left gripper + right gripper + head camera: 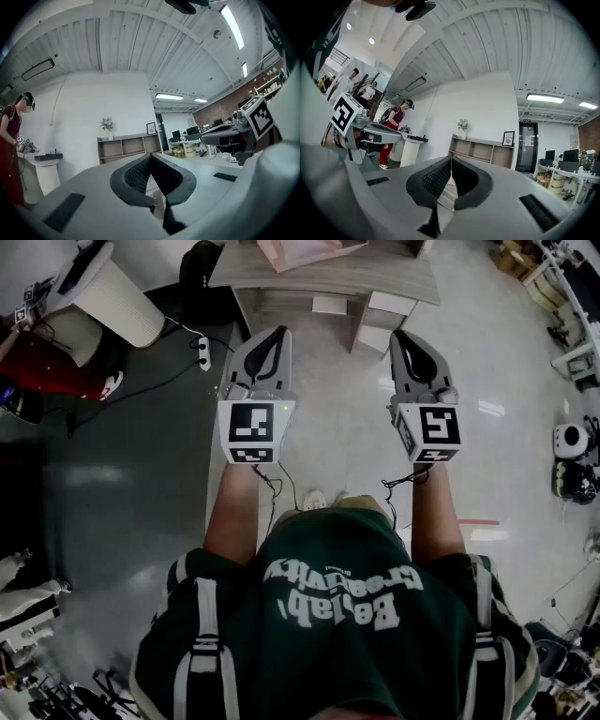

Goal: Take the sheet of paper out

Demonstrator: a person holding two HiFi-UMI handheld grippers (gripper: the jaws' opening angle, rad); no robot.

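In the head view both grippers are held level, side by side, pointing at a wooden desk point(394, 277) ahead. My left gripper point(273, 337) has its jaws together with nothing between them, and its own view shows the dark ribbed tips point(151, 158) meeting. My right gripper point(409, 339) is shut and empty too, its tips point(451, 160) touching. Each gripper shows in the other's view, the right gripper point(227, 136) and the left gripper point(370, 133). A pale pink box-like thing point(305, 251) lies on the desk's far part. I can pick out no separate sheet of paper.
Drawers point(380, 322) hang under the desk. A white round stand point(117, 296) and a person in red point(52, 367) are at the left, with a power strip point(202, 352) and cable on the floor. A low shelf unit point(125, 147) lines the far wall.
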